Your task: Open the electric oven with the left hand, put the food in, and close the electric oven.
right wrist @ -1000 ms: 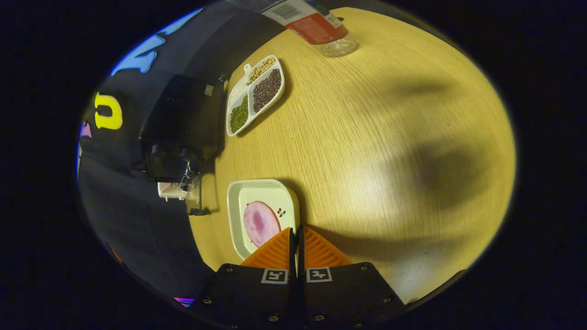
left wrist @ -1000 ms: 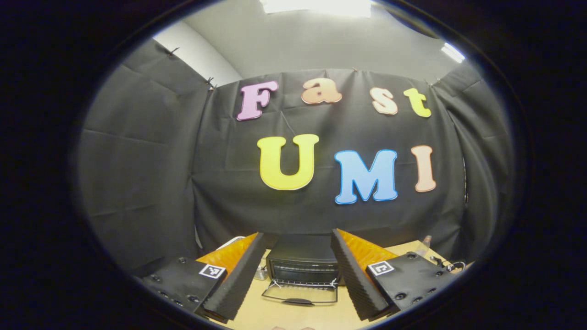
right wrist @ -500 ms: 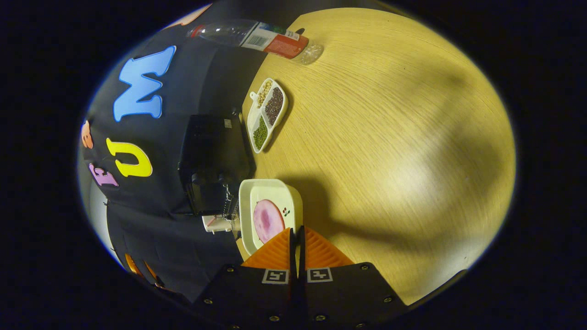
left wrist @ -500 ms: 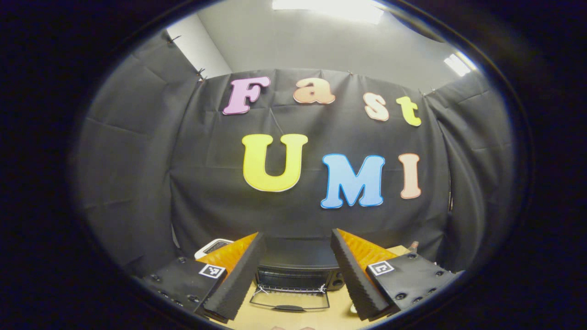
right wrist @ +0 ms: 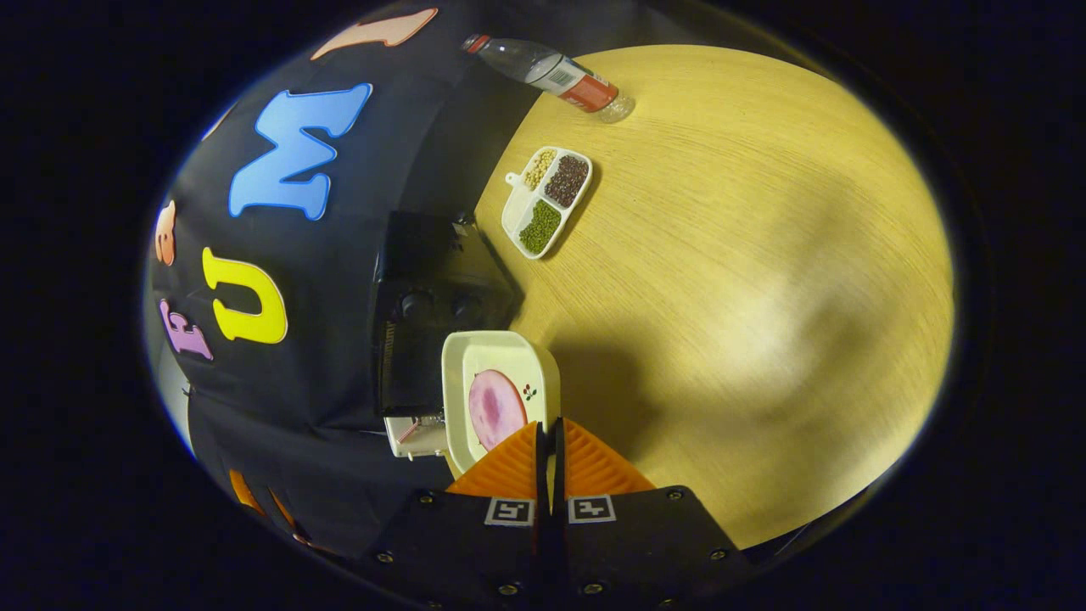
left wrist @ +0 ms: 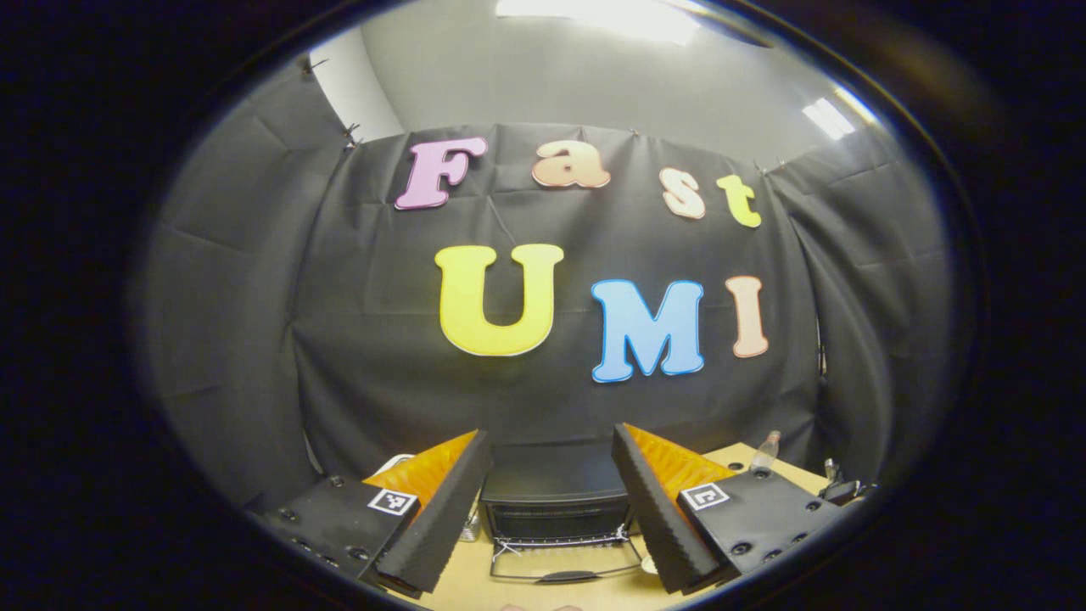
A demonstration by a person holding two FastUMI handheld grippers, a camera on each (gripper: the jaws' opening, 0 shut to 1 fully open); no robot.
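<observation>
Our right gripper [right wrist: 548, 437] has its fingers pinched nearly together on the near rim of the plate [right wrist: 458, 373], which carries one pink slice of food [right wrist: 492, 409]. Our left gripper [left wrist: 550, 496] has its fingers spread wide and grips nothing.

The oven [left wrist: 556, 501] is our landmark. In the left gripper view it sits straight ahead between the spread fingers, its door [left wrist: 567, 562] folded down flat toward us. In the right gripper view the plate hangs just in front of the oven, close to the mouth.

We judge the main risk to be the thin edge grip: the plate could tip and let the slice slide off as it goes in. The plate's far edge could also catch the oven frame or the lowered door if we come in low.

By count: one oven, one plate, one slice, one divided tray [right wrist: 547, 202] with three compartments beyond the oven, and one bottle [right wrist: 556, 75] lying farther off.
</observation>
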